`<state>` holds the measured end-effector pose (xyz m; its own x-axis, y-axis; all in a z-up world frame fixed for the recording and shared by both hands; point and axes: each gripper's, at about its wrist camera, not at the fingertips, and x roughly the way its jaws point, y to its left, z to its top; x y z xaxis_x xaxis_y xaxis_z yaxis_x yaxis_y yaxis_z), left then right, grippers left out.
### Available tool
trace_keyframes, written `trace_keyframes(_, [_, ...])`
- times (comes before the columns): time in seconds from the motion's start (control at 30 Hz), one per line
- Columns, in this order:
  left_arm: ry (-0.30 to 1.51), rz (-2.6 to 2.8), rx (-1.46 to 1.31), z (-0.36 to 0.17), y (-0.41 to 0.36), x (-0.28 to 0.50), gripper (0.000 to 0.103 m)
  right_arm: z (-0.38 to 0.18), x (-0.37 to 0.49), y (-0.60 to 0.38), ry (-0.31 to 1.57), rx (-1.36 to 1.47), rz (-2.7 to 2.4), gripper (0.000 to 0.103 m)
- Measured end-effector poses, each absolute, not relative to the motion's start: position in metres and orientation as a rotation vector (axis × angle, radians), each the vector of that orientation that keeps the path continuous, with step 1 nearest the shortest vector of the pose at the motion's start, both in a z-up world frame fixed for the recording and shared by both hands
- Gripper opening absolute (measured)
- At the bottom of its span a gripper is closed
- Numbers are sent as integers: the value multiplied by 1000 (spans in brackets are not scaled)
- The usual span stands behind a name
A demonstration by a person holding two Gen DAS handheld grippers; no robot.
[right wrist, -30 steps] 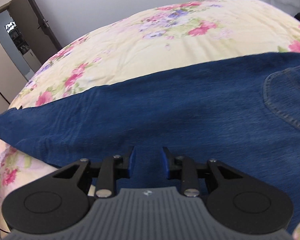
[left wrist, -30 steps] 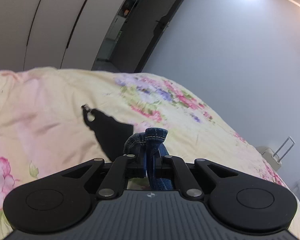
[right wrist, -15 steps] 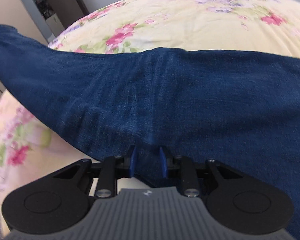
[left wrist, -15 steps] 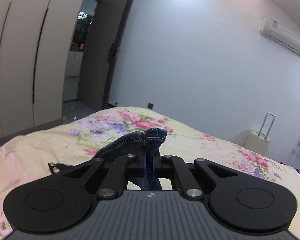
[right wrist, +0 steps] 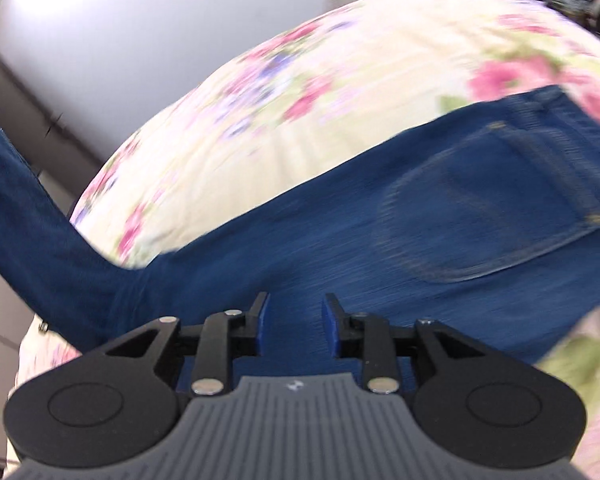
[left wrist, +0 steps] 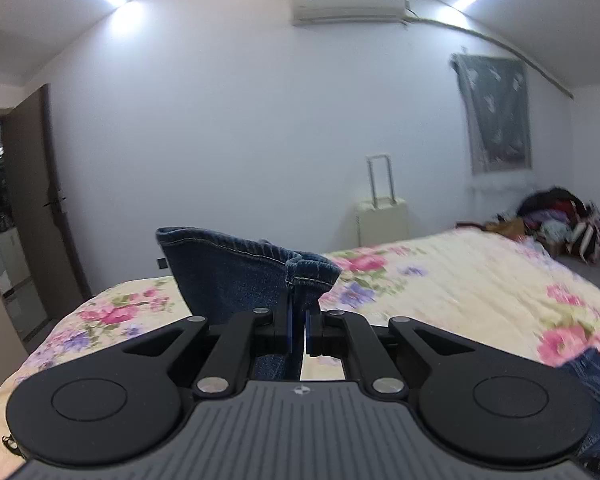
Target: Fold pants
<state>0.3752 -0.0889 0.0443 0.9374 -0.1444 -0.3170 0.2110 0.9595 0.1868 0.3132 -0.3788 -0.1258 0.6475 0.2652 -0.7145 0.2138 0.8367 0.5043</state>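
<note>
Blue jeans [right wrist: 420,220] lie across the floral bed [right wrist: 300,92], back pocket [right wrist: 492,200] up at the right. My left gripper [left wrist: 298,326] is shut on the stitched hem of a pant leg [left wrist: 252,268] and holds it up above the bed [left wrist: 460,276]. In the right wrist view that lifted leg [right wrist: 16,208] rises at the far left. My right gripper [right wrist: 294,316] hangs over the thigh part of the jeans, its jaws opening, with flat denim showing between the blue pads [right wrist: 262,318]. Another bit of the jeans [left wrist: 596,376] shows at the lower right of the left wrist view.
A cream suitcase [left wrist: 380,216] stands by the far wall beyond the bed. A pile of clothes [left wrist: 560,220] lies on the floor at the right. A dark door [left wrist: 24,200] stands open at the left. An air conditioner [left wrist: 348,8] hangs high on the wall.
My left gripper has carried the hem up and swung right across the bed, rolling level. My right gripper has shifted along the jeans toward the pocket, and its jaws stand wider.
</note>
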Motion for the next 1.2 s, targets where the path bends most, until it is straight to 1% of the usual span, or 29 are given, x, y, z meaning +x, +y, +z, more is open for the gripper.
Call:
trace_keyframes(0.03, [331, -211, 256, 32, -114, 376, 5, -127, 308, -397, 873, 621, 8, 31])
trace_keyframes(0.07, [362, -241, 288, 17, -137, 377, 5, -130, 303, -415, 870, 646, -9, 32])
trace_keyframes(0.17, [486, -322, 405, -34, -203, 375, 5, -143, 285, -457, 881, 704, -46, 33])
trace_keyframes(0.27, [625, -406, 508, -92, -241, 364, 5, -160, 272, -484, 914, 754, -71, 33])
trace_keyframes(0.33, [646, -452, 588, -115, -257, 336, 5, -173, 266, -492, 934, 787, -54, 33])
trace_keyframes(0.4, [664, -478, 629, -126, -259, 322, 5, -181, 262, -494, 953, 811, -20, 33])
trace_keyframes(0.5, [662, -487, 588, -119, -249, 320, 5, -190, 264, -486, 948, 867, 67, 33])
trace_keyframes(0.6, [661, -490, 470, -91, -233, 333, 5, -192, 275, -470, 936, 919, 179, 32])
trace_keyframes(0.67, [648, -498, 428, -76, -226, 339, 5, -192, 286, -454, 946, 912, 265, 29])
trace_keyframes(0.7, [638, -506, 422, -70, -224, 340, 5, -194, 294, -446, 952, 903, 311, 23])
trace_keyframes(0.73, [627, -515, 427, -65, -223, 341, 5, -194, 302, -436, 959, 892, 352, 21])
trace_keyframes(0.8, [616, -531, 438, -60, -222, 338, 5, -196, 319, -417, 980, 867, 417, 20])
trace_keyframes(0.83, [619, -541, 439, -61, -221, 337, 5, -200, 330, -409, 986, 854, 441, 17])
trace_keyframes(0.93, [635, -573, 447, -69, -219, 330, 5, -209, 358, -402, 958, 848, 438, 13])
trace_keyframes(1.0, [666, -609, 445, -80, -217, 325, 5, -213, 371, -411, 906, 897, 395, 13])
trace_keyframes(1.07, [694, -641, 455, -92, -219, 321, 5, -216, 378, -424, 854, 945, 366, 10])
trace_keyframes(1.2, [803, -713, 434, -126, -227, 323, 6, -218, 380, -438, 800, 943, 304, 10])
